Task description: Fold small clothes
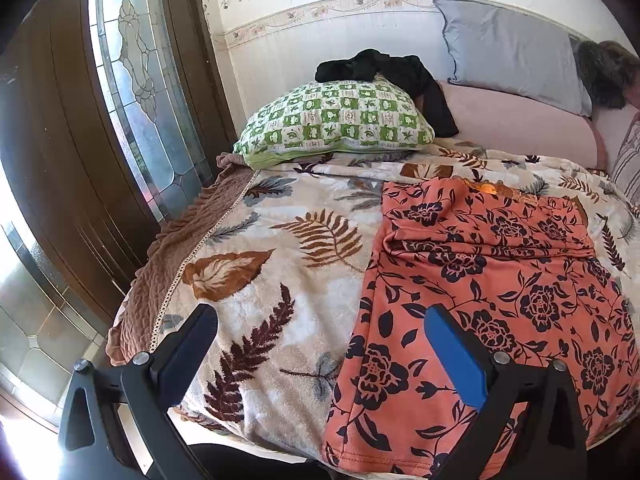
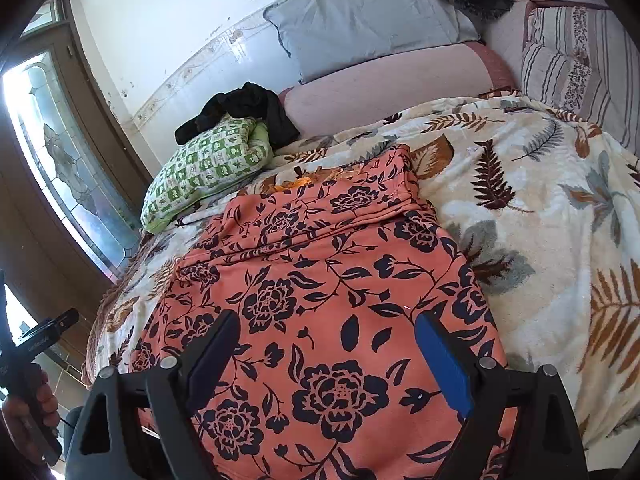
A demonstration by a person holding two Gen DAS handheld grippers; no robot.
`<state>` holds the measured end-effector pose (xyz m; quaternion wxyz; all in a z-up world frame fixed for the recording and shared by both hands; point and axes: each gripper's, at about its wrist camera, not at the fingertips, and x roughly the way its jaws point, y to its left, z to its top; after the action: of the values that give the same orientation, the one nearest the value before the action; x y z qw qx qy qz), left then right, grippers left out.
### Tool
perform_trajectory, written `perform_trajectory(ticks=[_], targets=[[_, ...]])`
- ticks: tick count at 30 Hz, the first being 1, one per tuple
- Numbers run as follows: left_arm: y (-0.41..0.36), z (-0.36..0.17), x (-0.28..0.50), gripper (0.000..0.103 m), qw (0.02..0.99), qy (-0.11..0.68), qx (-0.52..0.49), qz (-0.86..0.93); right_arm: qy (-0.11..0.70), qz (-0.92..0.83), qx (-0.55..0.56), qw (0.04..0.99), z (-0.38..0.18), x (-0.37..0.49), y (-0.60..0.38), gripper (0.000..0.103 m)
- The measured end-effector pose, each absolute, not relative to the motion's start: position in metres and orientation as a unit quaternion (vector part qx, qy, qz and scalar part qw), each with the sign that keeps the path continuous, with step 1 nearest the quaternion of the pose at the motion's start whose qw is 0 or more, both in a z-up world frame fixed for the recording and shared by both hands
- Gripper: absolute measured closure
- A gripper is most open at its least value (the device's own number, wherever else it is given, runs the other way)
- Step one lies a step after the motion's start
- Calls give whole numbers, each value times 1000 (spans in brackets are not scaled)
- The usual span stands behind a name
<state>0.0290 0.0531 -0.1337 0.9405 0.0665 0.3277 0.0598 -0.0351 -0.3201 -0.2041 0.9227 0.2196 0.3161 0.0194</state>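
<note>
Orange floral garment (image 2: 320,300) lies flat on the bed blanket (image 2: 540,208), directly ahead of and beneath the right gripper (image 2: 326,354); in the left wrist view it sits to the right of the left gripper (image 1: 320,350), under the right-hand finger only. Its far end appears already turned over into one fold, judged from the doubled band (image 2: 340,216) across the cloth. Both grippers hang released, fingers spread, grasping nothing. Remaining work, as judged: further folds to reduce the garment. Black clothing (image 1: 392,70) on the green pillow (image 1: 336,124), well beyond the fingers, looks unfolded.
</note>
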Motion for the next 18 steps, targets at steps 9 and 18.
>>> perform_trajectory(ticks=[9, 18], targets=[[81, -135, 26, 0, 940, 326, 31, 93, 317, 17, 227, 921, -206, -33, -322, 12], [111, -123, 20, 0, 945, 302, -2, 126, 320, 23, 217, 922, -207, -27, -311, 12]])
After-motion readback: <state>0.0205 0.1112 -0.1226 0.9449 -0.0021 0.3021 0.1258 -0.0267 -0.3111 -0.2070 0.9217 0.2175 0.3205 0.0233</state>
